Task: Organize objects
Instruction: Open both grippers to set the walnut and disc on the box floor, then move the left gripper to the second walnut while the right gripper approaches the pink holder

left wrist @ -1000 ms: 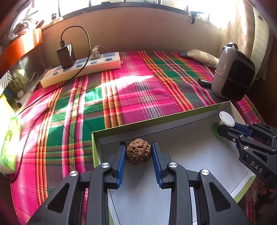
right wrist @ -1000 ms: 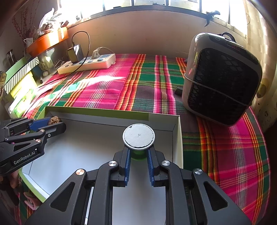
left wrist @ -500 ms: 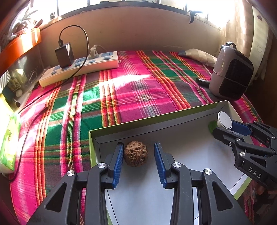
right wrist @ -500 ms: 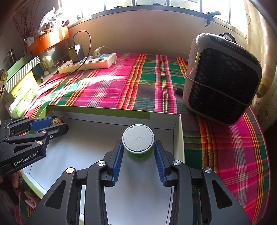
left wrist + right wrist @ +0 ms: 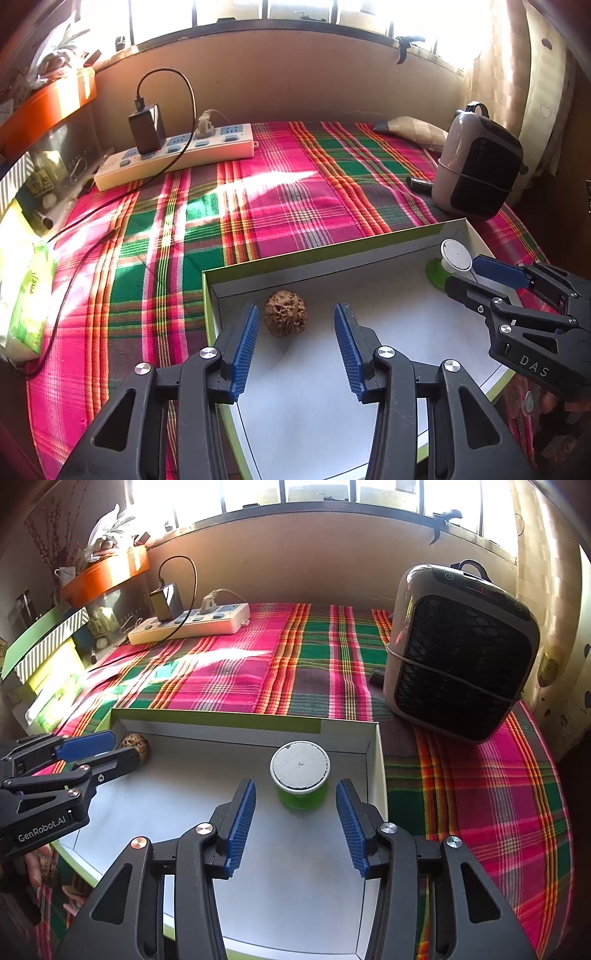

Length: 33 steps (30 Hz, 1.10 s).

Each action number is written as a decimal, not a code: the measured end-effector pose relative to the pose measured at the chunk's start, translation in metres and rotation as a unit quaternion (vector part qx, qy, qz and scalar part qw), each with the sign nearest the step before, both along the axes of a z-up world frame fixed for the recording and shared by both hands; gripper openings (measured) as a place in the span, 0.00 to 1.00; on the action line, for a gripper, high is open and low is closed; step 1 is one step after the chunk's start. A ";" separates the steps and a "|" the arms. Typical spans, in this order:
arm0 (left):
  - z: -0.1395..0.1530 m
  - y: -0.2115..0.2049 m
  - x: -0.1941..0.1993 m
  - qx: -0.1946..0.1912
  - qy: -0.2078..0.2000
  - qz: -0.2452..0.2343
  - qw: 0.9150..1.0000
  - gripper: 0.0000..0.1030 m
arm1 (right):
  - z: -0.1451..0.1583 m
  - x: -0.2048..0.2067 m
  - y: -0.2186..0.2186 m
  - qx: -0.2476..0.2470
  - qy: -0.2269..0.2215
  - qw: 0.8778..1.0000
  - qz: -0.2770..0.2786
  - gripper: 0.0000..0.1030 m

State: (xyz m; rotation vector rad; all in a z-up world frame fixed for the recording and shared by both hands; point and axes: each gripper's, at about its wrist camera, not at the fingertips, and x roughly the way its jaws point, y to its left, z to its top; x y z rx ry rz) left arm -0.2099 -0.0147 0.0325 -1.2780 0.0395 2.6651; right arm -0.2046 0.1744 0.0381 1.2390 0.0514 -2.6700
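The plaid cloth (image 5: 288,206) covers the whole table, and the shallow box (image 5: 369,254) with a green rim lies on it at six o'clock in both views. A heater (image 5: 461,657) stands at two o'clock of the box, and a power strip (image 5: 177,155) lies well away at eleven o'clock.

Both items already rest on the box floor. The left gripper (image 5: 293,343) is released and its jaws are opening; the walnut (image 5: 285,313) sits free between them in the box's far-left corner, nearer the left pad. The right gripper (image 5: 295,823) is likewise released and opening, with the green cup (image 5: 300,779) and its grey lid standing upright between the pads in the far-right corner, touching neither.

To finish this release well, I judge each gripper should open fully, then back straight out along its own line, so that no pad nudges the round walnut into a roll or tips the cup.

The left view shows the walnut whole and a tissue pack (image 5: 26,295) at nine o'clock; the right view half hides the walnut behind the left gripper's finger but shows the cup's lid full on.
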 end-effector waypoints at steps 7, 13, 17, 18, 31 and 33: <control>0.010 -0.004 0.016 0.004 0.014 0.005 1.000 0.40 | 0.006 0.014 0.000 -0.003 0.007 1.000 0.000 0.47; 0.016 -0.009 0.033 0.009 0.025 0.007 1.000 0.40 | 0.016 0.030 0.004 -0.014 0.020 1.000 -0.006 0.47; 0.017 -0.013 0.043 0.013 0.027 0.012 0.999 0.40 | 0.018 0.041 0.007 -0.015 0.022 1.000 -0.009 0.47; 0.017 -0.013 0.047 0.014 0.028 0.013 0.999 0.40 | 0.018 0.043 0.008 -0.015 0.023 1.000 -0.009 0.47; 0.018 -0.036 0.090 0.030 0.038 0.027 0.998 0.41 | 0.019 0.085 0.025 -0.027 0.031 0.999 -0.030 0.47; 0.017 -0.038 0.097 0.033 0.040 0.029 0.998 0.41 | 0.018 0.092 0.026 -0.017 0.034 0.999 -0.031 0.47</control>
